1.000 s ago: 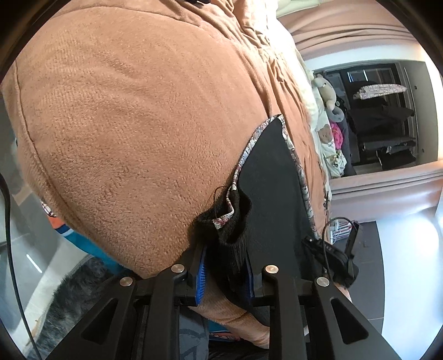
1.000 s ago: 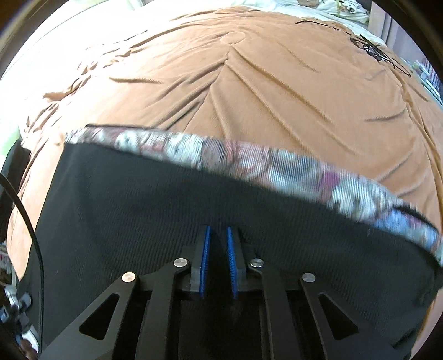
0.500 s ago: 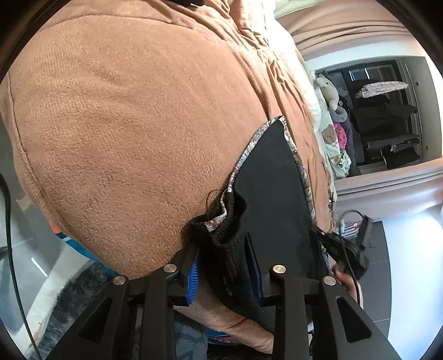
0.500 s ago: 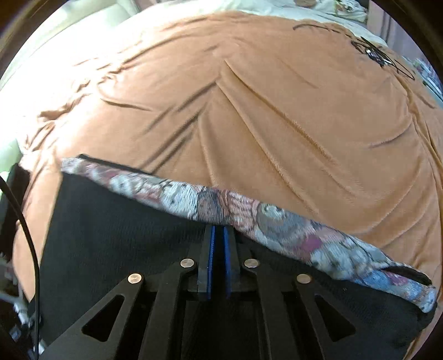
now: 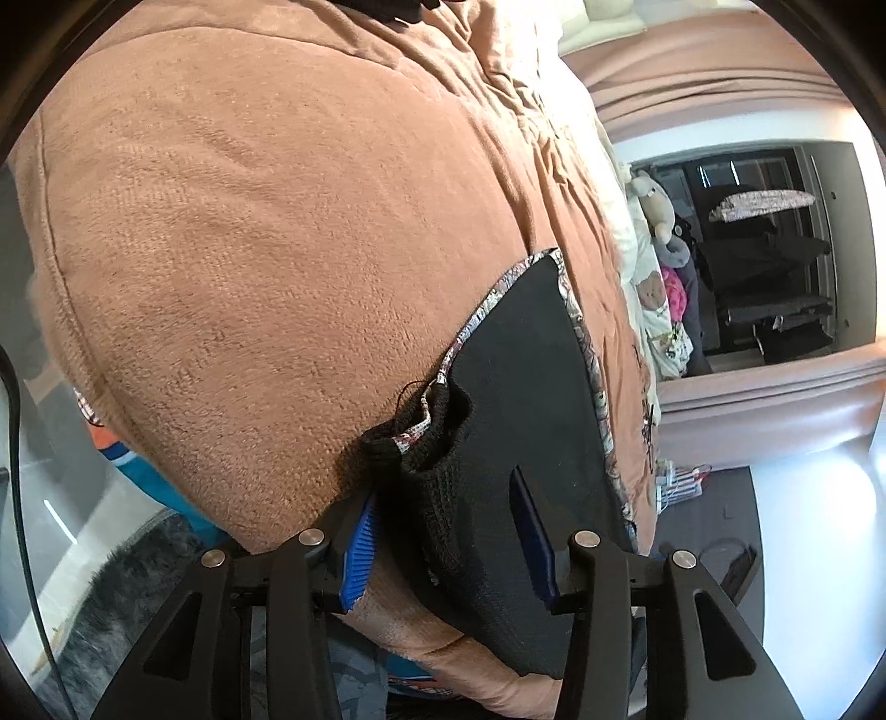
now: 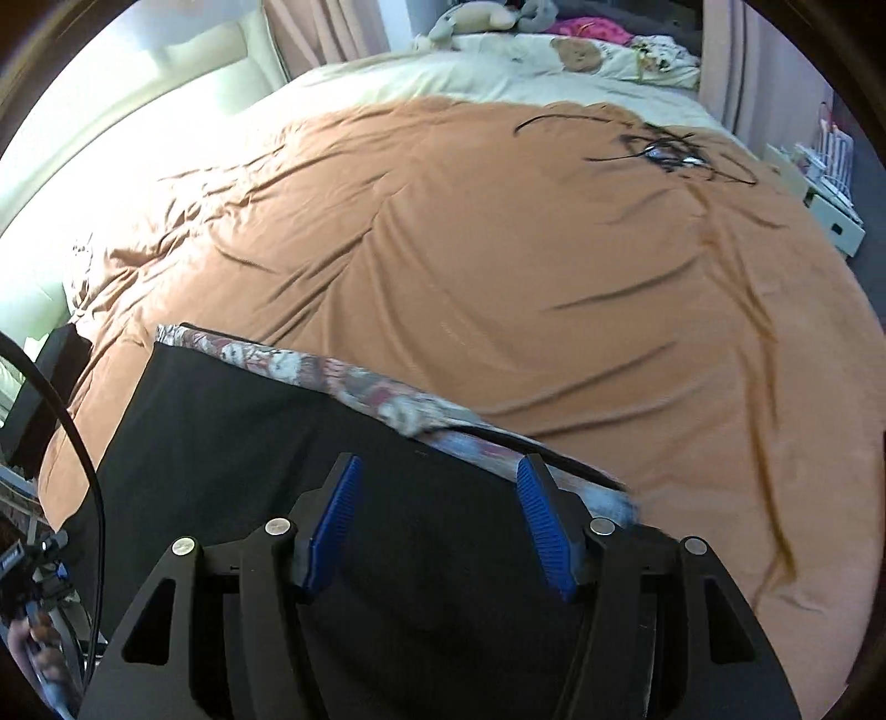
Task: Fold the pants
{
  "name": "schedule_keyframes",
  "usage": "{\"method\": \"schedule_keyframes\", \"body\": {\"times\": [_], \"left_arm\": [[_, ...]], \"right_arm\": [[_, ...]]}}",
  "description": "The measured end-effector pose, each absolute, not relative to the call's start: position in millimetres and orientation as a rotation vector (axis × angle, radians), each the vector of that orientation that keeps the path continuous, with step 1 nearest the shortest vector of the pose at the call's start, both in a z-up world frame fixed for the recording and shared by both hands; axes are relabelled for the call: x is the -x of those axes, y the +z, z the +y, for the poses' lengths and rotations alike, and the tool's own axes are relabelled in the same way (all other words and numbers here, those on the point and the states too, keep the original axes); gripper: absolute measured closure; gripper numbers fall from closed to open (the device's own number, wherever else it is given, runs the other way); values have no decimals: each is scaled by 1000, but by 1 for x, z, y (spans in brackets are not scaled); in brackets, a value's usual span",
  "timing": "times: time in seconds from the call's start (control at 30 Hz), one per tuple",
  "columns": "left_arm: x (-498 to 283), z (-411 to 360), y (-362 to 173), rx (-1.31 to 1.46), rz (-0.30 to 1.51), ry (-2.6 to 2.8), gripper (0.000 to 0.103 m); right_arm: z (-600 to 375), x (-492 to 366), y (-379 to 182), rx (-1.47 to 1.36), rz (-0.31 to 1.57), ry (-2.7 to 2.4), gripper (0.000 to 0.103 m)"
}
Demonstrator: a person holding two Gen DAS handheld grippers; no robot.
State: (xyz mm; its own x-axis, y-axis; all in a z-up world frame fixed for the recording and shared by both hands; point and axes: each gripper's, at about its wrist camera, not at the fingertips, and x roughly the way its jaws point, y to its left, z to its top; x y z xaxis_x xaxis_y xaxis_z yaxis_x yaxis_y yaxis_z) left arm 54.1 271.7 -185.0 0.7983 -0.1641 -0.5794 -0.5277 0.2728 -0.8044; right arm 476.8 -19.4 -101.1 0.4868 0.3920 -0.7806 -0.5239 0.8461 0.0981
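Before me a bed under a rumpled tan blanket, cream pillows and a plush toy at its head, tangled black wire hangers on my blanket, dark open wardrobe aside

the pants are matt black ribbed knit cloth, edged with a woven floral-patterned band. the blanket on the bed is soft tan fleece with a short nap, creased in the right wrist view. both grippers' jaws are matt black plastic with ridged blue rubbery pads and shiny metal screws.
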Motion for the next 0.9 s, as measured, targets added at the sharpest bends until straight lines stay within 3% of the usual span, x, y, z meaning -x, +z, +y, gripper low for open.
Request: {"method": "schedule_keyframes", "body": {"times": [0.33,0.77,0.8,0.83,0.9], "left_arm": [[-60,268,-182,1284,657,321,56],[-62,267,-182,1257,671,334,56],[-62,266,-182,1252,674,334,56],[-62,266,-182,1250,675,334,56],[-62,266,-181,1245,678,335,56]], "right_arm": [[-94,-458,-99,169,930,513,46],[-94,-487,-125,170,965,517,47],[-95,-489,-128,173,967,506,51],[-95,-491,-130,167,974,510,66],[-96,-493,-132,173,972,489,69]]}}
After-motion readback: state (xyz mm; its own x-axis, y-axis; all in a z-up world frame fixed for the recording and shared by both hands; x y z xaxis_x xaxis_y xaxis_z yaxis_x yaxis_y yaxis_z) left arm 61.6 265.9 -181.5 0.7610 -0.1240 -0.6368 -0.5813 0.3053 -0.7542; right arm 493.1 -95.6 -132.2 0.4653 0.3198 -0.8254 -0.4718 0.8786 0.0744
